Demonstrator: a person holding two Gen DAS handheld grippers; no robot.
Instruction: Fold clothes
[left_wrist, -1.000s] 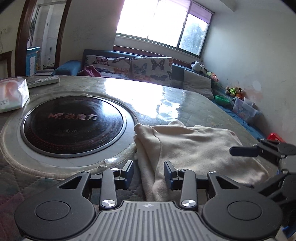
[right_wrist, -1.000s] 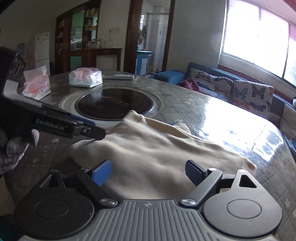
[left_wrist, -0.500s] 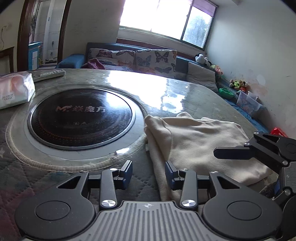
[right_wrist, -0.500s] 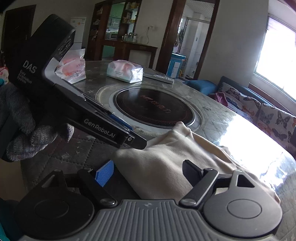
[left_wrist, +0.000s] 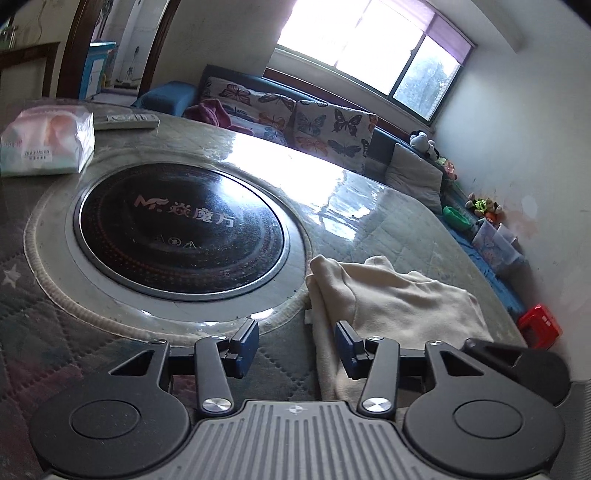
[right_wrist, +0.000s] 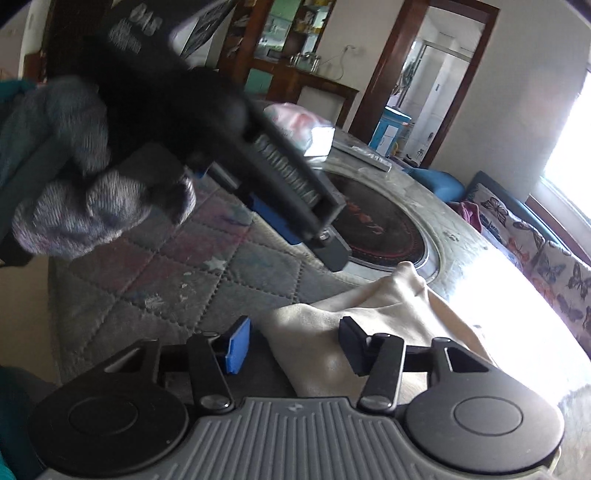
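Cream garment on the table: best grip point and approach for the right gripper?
Take the cream garment at its near folded corner, coming in low from the table edge. That corner lies bunched and thick between the closing right gripper jaws; the rest lies flat.

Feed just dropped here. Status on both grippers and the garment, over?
Left gripper opening, garment edge between jaws, not pinched. Right gripper closing over cream garment, pads not yet pressing. Garment bunched on table beside cooktop. Nothing blocking.
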